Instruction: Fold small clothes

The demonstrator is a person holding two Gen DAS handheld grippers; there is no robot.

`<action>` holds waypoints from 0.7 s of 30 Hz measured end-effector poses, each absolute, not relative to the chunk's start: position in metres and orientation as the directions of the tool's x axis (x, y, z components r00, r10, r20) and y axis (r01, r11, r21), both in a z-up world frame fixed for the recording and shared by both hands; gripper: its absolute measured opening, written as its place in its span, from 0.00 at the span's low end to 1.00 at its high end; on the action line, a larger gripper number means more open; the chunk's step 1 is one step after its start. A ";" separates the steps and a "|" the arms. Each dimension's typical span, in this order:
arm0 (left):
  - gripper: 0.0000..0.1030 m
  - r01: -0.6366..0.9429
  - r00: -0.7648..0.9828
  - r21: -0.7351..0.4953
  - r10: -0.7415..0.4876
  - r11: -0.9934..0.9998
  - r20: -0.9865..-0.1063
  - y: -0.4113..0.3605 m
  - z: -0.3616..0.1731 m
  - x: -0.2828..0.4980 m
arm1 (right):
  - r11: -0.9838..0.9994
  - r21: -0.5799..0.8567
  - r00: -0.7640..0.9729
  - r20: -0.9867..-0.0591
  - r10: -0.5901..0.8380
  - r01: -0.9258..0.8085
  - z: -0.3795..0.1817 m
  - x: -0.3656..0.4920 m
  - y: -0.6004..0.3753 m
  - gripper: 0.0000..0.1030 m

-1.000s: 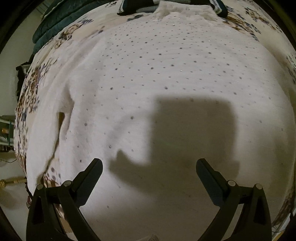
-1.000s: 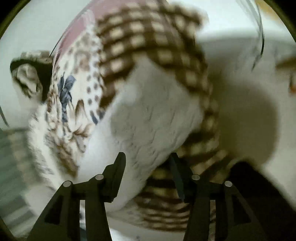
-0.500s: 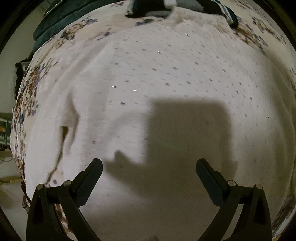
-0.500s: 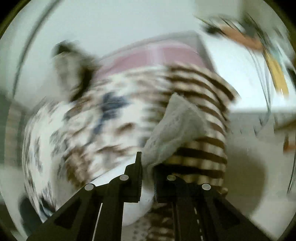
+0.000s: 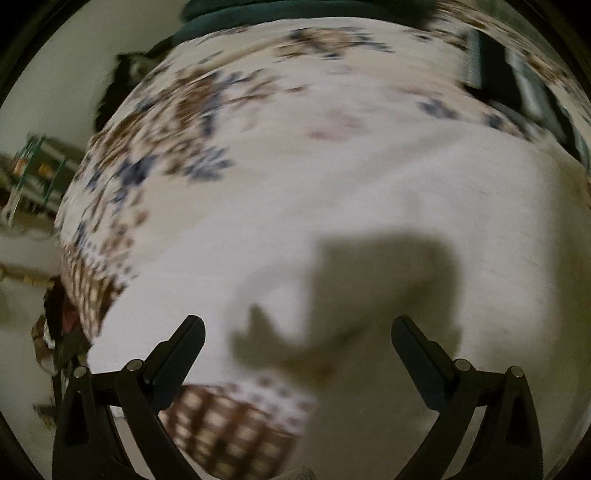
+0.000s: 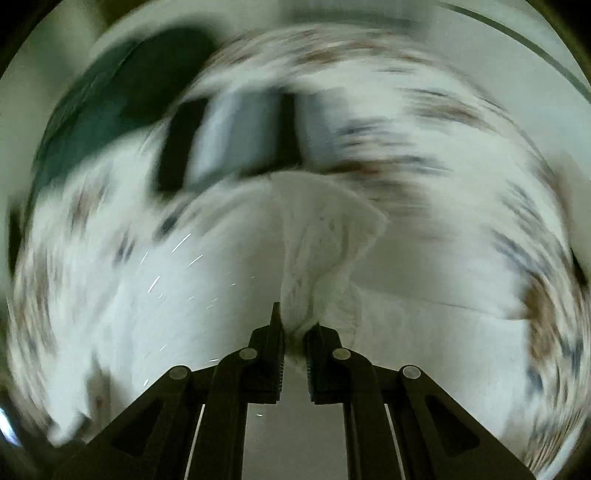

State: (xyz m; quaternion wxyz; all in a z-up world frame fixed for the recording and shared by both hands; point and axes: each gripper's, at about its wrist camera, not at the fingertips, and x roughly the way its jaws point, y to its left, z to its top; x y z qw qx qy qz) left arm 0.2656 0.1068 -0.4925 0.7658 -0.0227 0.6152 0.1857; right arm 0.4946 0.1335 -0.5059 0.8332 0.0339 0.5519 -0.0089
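A white knit garment [image 5: 369, 206] with small dark dots lies spread on a floral bedspread [image 5: 221, 99]. My left gripper [image 5: 297, 341] is open and empty, hovering just above the garment's near part. My right gripper [image 6: 294, 328] is shut on a bunched corner of the white garment [image 6: 325, 240] and holds it lifted over the rest of the cloth. Both views are blurred by motion.
A dark teal blanket [image 5: 295, 9] lies at the far edge of the bed, and it also shows in the right wrist view [image 6: 107, 103]. A dark and grey striped item [image 6: 236, 140] lies beyond the garment. The bed's brown checked border [image 5: 229, 432] hangs at the near edge.
My right gripper has closed on the garment's corner and swung it over the bed. My left gripper has shifted left, so more of the bedspread and bed edge shows.
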 end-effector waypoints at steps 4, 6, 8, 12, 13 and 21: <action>1.00 -0.396 0.154 0.185 0.264 0.899 -0.952 0.149 -0.496 0.256 | 0.978 -0.075 0.375 -0.927 0.003 -0.194 -0.544 0.499 0.260 0.09; 1.00 -0.416 0.152 0.189 0.273 0.889 -0.950 0.165 -0.497 0.253 | 0.963 -0.100 0.369 -0.929 0.000 -0.250 -0.558 0.490 0.300 0.09; 1.00 -0.433 0.150 0.183 0.271 0.883 -0.951 0.176 -0.497 0.249 | 0.956 -0.118 0.349 -0.937 -0.018 -0.270 -0.570 0.483 0.317 0.09; 1.00 -0.467 0.138 0.172 0.263 0.867 -0.955 0.198 -0.497 0.239 | 0.962 -0.110 0.264 -0.964 -0.042 -0.249 -0.583 0.483 0.322 0.18; 1.00 -0.481 0.131 0.171 0.263 0.860 -0.956 0.205 -0.497 0.234 | 0.972 -0.086 0.224 -0.974 -0.036 -0.218 -0.585 0.484 0.317 0.25; 1.00 -0.671 0.059 0.098 0.186 0.735 -0.981 0.284 -0.492 0.149 | 0.999 0.022 0.122 -0.992 0.017 0.037 -0.577 0.442 0.260 0.78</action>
